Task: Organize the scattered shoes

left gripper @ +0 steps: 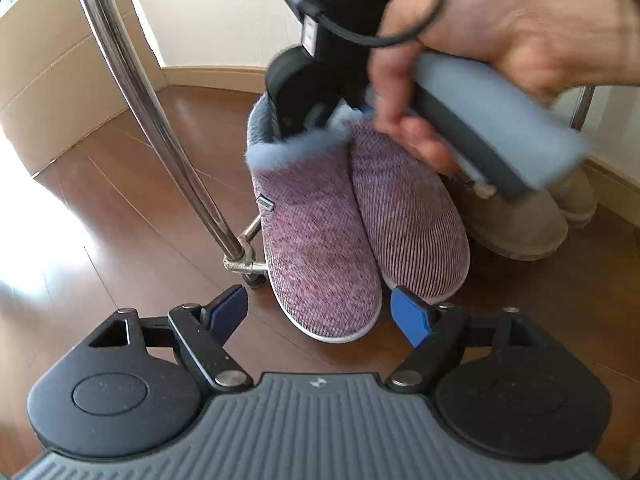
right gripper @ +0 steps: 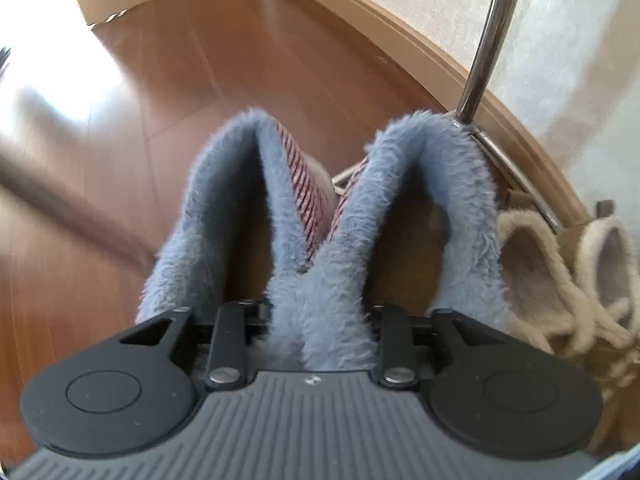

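Left gripper [left gripper: 320,316] hovers with jaws wide apart and empty over the toes of two purple knit slippers [left gripper: 320,240]. Right gripper [right gripper: 312,320], held in a hand [left gripper: 500,40], straddles their adjoining blue fleece collars [right gripper: 320,280]; whether it pinches them is unclear. Slippers stand paired on the wooden floor [left gripper: 120,200] beside tan boots [right gripper: 560,280] and a chrome rack leg [left gripper: 160,120].

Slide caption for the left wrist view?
Open left gripper faces paired purple slippers while the right gripper reaches into them.

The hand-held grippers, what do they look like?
Left hand-held gripper: black linkage fingers, blue pads, ribbed grey body, round black hubs. Right hand-held gripper matches; in the left view it shows a grey-padded handle and looped black cable.
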Demonstrator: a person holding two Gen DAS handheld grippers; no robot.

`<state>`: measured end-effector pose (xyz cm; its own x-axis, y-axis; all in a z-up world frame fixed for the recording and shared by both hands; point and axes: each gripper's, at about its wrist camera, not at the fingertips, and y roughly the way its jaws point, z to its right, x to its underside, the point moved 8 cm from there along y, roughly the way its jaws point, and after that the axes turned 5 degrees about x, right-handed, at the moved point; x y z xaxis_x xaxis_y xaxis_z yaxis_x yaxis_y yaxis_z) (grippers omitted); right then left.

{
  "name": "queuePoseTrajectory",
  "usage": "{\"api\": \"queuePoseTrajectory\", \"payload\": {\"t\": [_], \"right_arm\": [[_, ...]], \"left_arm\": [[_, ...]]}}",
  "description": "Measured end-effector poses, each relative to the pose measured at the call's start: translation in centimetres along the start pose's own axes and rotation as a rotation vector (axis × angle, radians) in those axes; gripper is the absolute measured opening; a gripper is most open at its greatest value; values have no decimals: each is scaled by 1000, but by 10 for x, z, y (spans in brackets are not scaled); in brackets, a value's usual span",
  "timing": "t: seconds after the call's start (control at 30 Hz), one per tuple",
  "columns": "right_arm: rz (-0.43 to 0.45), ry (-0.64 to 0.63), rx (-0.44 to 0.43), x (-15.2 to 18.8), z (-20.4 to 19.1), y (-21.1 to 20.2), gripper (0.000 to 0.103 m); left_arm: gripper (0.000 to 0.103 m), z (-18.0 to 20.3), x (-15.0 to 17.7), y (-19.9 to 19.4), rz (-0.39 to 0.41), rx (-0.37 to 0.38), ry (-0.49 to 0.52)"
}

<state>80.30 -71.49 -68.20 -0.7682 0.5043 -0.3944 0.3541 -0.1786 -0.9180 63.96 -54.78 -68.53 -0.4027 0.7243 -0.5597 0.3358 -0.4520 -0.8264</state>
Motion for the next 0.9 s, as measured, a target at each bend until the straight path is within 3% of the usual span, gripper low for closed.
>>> {"api": "queuePoseTrajectory", "payload": {"t": [0.07, 0.13, 0.17, 0.23, 0.4, 0.47, 0.53, 0.57, 0.73, 0.9], "right_arm": [[132, -46, 20, -10, -2, -20, 69], [261, -121, 12, -9, 2, -48, 82], [294, -151, 8, -5, 5, -59, 82], [275, -192, 18, 28, 24, -79, 82], [131, -164, 62, 135, 93, -160, 81], [87, -143, 104, 177, 117, -219, 81], [71, -93, 137, 198, 130, -286, 81], [69, -62, 145, 203, 135, -316, 84], [175, 87, 147, 201, 134, -484, 94], [283, 47, 119, 197, 126, -570, 98]], "left_arm": [[80, 7, 0, 0, -12, 5, -10], [80, 6, 12, -36, -25, 9, -25], [80, 11, 14, -41, -35, 20, -41], [80, 22, 15, -50, -55, 46, -75], [80, 49, 25, -119, -163, 71, -124], [82, 65, 16, -172, -176, 81, -148], [82, 75, 7, -209, -194, 69, -171], [82, 77, 2, -217, -200, 62, -177], [86, 94, -44, -349, -150, -8, -231], [87, 109, -57, -459, -63, -105, -334]]}}
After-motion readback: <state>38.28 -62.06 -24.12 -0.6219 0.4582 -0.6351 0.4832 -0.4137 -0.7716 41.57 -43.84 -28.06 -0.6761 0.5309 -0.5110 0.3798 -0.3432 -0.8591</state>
